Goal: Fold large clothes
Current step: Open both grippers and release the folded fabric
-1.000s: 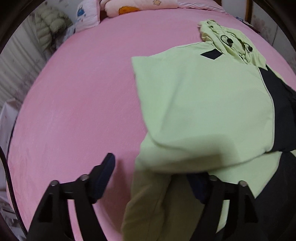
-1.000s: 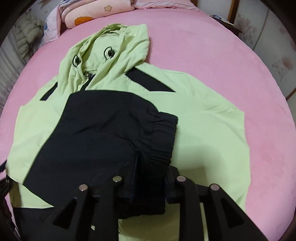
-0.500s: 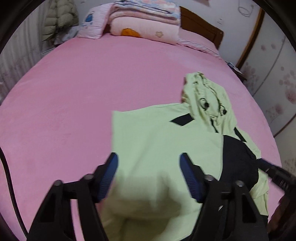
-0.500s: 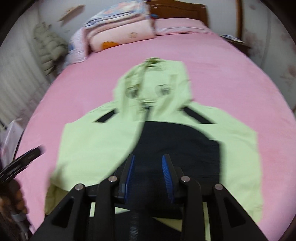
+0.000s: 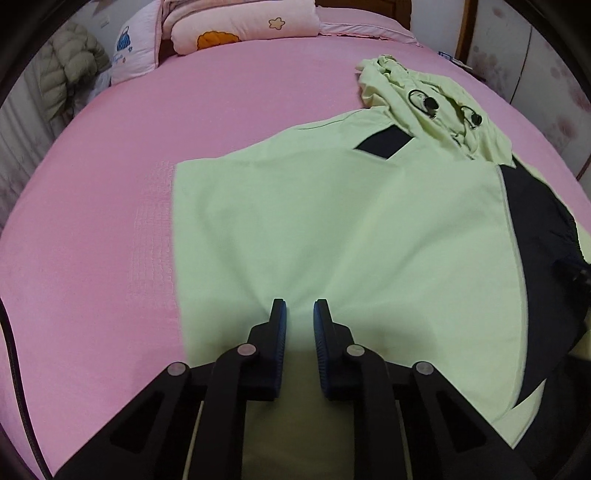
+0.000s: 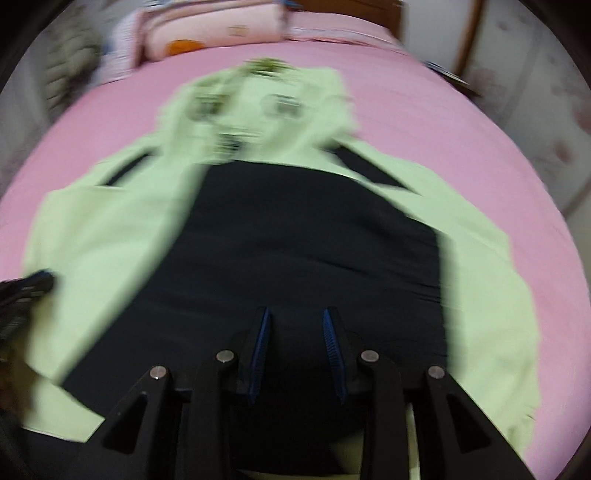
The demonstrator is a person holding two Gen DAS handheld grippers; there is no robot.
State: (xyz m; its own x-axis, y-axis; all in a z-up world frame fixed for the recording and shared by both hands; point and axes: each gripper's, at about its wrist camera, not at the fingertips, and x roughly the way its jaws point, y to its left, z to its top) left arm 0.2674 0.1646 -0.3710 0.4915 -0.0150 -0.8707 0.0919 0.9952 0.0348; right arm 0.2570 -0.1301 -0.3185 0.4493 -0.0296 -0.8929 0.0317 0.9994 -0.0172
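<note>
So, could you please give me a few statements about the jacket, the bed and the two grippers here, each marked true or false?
1. The jacket lies on a pink bed sheet. True.
2. The jacket is all one colour. False: it is light green with a black panel.
3. The left gripper is clamped on fabric. False: its fingers show a gap, with nothing between them.
4. The hood points toward the pillows. True.
5. The right gripper is above the pink sheet. False: it is over the black panel.
</note>
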